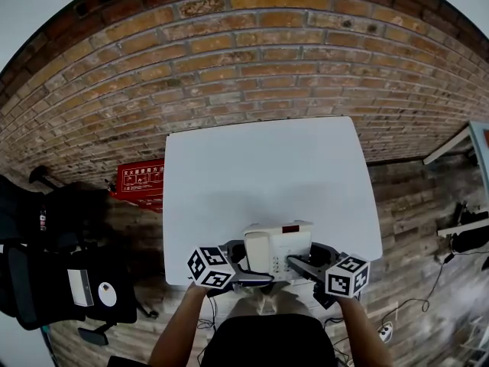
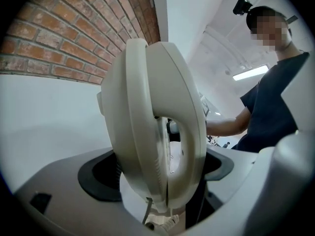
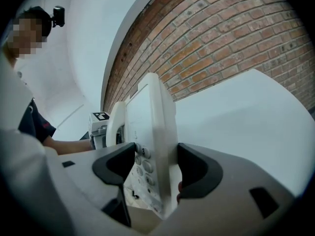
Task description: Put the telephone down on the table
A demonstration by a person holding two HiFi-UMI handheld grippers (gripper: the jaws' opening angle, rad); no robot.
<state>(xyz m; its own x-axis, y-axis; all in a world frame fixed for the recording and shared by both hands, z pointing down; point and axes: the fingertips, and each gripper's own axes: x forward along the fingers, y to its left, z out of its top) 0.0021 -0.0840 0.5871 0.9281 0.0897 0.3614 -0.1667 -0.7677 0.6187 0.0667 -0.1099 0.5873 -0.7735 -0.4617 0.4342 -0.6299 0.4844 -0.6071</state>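
A white desk telephone [image 1: 279,245] is at the near edge of the white table [image 1: 260,167], held from both sides. My left gripper [image 1: 250,271] is shut on its handset side. In the left gripper view the curved handset [image 2: 157,127] fills the gap between the dark pads [image 2: 101,176] of the left gripper [image 2: 160,173]. My right gripper [image 1: 302,264] is shut on the right edge of the telephone. In the right gripper view the keypad body [image 3: 150,127] stands clamped in the right gripper [image 3: 155,168]. I cannot tell whether the telephone rests on the table.
A brick wall [image 1: 244,52] rises behind the table. On the floor to the left lie a red sign [image 1: 141,182] and a black chair with bags [image 1: 53,266]. White shelf frames [image 1: 466,140] and cables [image 1: 447,270] are at the right.
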